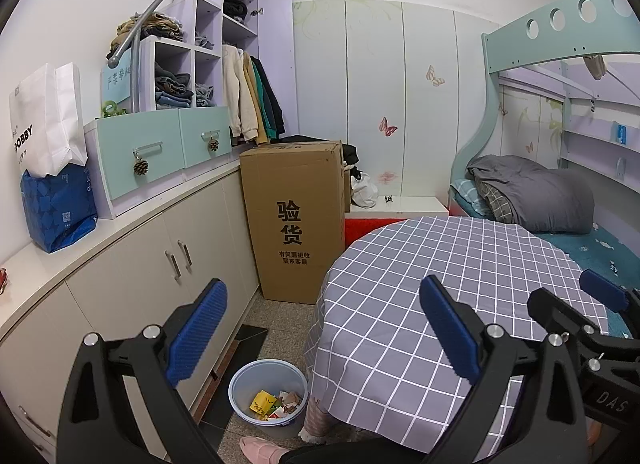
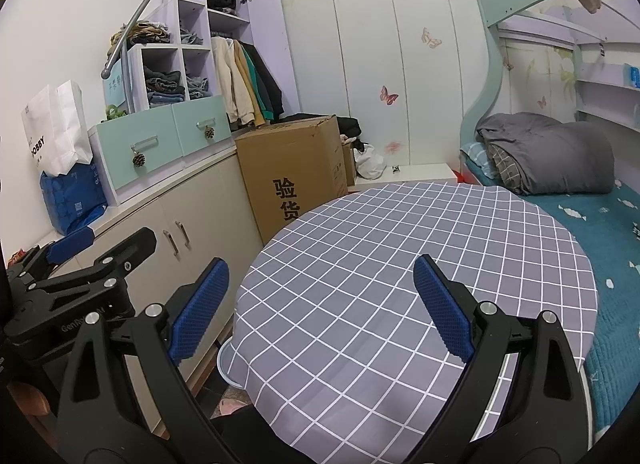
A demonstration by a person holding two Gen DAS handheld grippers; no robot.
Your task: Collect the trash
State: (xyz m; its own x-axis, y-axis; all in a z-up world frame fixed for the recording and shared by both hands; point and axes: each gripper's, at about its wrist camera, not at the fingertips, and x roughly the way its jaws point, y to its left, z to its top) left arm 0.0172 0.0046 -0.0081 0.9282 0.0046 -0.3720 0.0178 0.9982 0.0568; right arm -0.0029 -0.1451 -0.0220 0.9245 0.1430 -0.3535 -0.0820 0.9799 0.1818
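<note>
A pale blue trash bin (image 1: pixel 269 392) stands on the floor at the left foot of the round table (image 1: pixel 440 264); it holds yellow, red and white wrappers (image 1: pixel 276 404). Only the bin's rim (image 2: pixel 224 364) shows past the tablecloth in the right wrist view. My left gripper (image 1: pixel 324 328) is open and empty, held above the table's left edge and the bin. My right gripper (image 2: pixel 320 308) is open and empty above the grey checked tablecloth (image 2: pixel 420 264). No trash shows on the tabletop. The right gripper also shows at the left view's right edge (image 1: pixel 592 328).
A tall cardboard box (image 1: pixel 294 223) stands behind the bin. A beige cabinet (image 1: pixel 132 264) with paper bags (image 1: pixel 52 167) runs along the left. A bunk bed with a grey duvet (image 1: pixel 532 191) is on the right. A pink slipper and a person's leg (image 1: pixel 312 424) are beside the bin.
</note>
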